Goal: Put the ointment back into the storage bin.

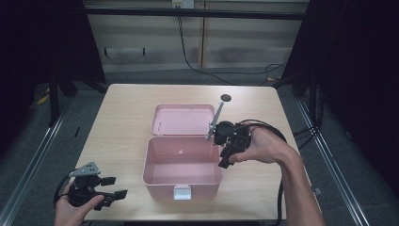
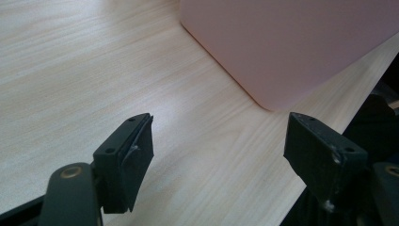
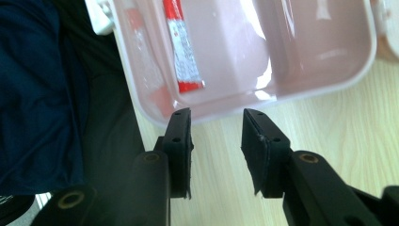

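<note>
The red-and-white tube (image 3: 183, 52) already lay inside the open pink box (image 3: 301, 89), just ahead of the empty, parted right gripper (image 3: 216, 127); the left gripper (image 2: 219, 141) waited, spread wide, near the box's front corner, and the lid (image 1: 181, 120) was not yet closed.

Lit from above, table (image 1: 127, 117) bright, surroundings near black. Glare patches inside pink box (image 3: 263, 75). Close jaws soft, box wall blurred in left gripper view.

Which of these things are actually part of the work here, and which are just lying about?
Part of the work:
- pink box, lid open
- red and white tube lying inside it
- right hand-held gripper, open beside the box
- left hand-held gripper, open

Lying about:
- dark round spot on the table
- cables on the floor
</note>
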Available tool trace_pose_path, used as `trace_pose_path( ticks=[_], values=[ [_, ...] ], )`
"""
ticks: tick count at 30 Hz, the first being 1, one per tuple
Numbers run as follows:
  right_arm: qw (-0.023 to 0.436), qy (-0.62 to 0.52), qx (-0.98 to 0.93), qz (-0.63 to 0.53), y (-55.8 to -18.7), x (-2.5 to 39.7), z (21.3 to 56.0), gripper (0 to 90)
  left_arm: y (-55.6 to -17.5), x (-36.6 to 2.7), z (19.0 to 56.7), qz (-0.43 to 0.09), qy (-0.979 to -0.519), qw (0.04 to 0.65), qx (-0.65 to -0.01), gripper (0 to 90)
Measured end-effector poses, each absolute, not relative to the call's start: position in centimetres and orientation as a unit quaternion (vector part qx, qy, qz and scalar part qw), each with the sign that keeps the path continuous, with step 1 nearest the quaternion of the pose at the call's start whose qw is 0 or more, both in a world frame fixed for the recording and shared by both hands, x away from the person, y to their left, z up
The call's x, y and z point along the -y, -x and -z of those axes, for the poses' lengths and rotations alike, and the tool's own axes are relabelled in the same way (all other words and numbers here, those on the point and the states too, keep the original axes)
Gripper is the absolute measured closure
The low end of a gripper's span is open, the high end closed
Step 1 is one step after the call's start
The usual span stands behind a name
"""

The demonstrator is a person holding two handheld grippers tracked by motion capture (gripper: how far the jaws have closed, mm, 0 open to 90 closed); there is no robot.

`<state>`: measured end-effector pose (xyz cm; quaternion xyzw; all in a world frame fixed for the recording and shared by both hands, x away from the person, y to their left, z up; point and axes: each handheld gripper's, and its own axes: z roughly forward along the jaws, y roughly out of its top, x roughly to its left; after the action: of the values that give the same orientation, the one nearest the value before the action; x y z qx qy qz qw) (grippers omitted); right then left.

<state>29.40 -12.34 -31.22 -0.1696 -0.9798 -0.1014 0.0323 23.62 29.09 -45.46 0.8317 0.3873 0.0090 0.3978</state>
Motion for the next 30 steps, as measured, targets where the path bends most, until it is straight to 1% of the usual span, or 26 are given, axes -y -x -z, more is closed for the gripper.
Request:
trace_pose_path(
  ticks=[17, 30],
  values=[
    [0.028, 0.216, 0.969, 0.121, -28.2, 17.6, 33.5, 62.0, -23.6, -29.1, 45.5, -0.011, -0.831, 0.397, -0.389, 24.3],
    [0.037, 0.248, 0.961, 0.119, -27.1, 20.4, 36.9, 60.9, -23.6, -29.1, 45.5, -0.011, -0.832, 0.395, -0.39, 24.4]
  ],
)
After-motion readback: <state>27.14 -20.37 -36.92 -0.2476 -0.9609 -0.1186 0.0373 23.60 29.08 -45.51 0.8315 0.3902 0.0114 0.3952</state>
